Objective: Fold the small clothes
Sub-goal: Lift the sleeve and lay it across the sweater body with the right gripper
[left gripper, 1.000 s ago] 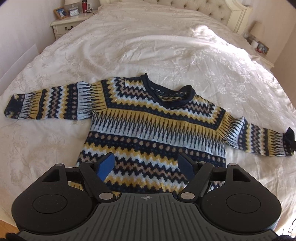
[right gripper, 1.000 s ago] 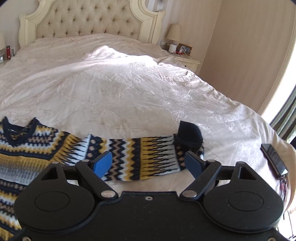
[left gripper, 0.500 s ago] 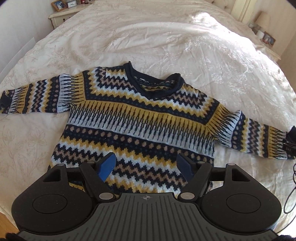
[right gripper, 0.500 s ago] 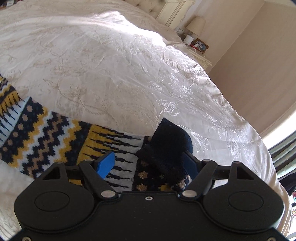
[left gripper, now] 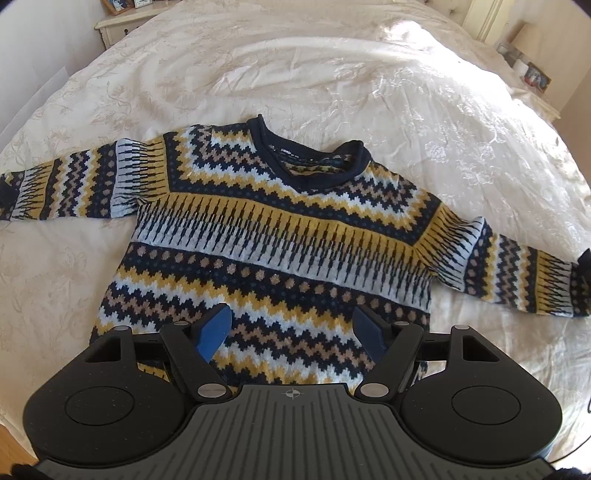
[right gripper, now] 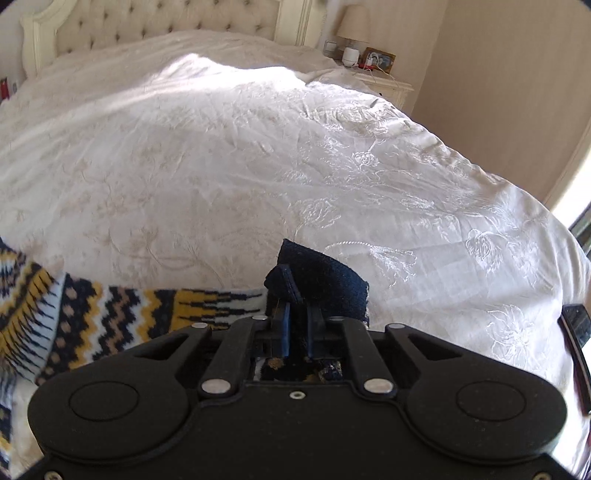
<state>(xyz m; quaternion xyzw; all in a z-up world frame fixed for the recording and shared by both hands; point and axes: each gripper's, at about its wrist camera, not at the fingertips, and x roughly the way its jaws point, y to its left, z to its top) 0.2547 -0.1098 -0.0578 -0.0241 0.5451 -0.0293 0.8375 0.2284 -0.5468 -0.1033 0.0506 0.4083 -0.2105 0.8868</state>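
- Cream bedspread [left gripper: 332, 74] covers the wide bed that serves as our work surface, with a tufted headboard [right gripper: 147, 22] at the far end and a nightstand [right gripper: 384, 85] with a lamp beyond the right corner.
- Our right gripper [right gripper: 297, 332] has its jaws drawn nearly together on the dark blue cuff [right gripper: 321, 277] of the sweater's right sleeve [right gripper: 147, 310]; the cuff bunches up just ahead of the fingertips, so we read this as a firm pinch on the knit.
- To the left of that tool the patterned sleeve runs off toward the body; to its right only bare bedspread, and a dark flat object [right gripper: 576, 325] at the bed's edge that we cannot identify.
- Our left gripper [left gripper: 295, 332] hovers with its jaws wide apart and nothing between them, above the lower hem area of the sweater [left gripper: 280, 236].
- Ahead of it the sweater lies flat, front up, collar [left gripper: 314, 162] away from us, with the left sleeve [left gripper: 74, 184] stretched out to the side.
- We judge the task barely begun: the garment is spread and one cuff is gripped, but no fold shows yet.
- What we think is left: bring the right sleeve across the body, then the left sleeve, then fold the body itself.
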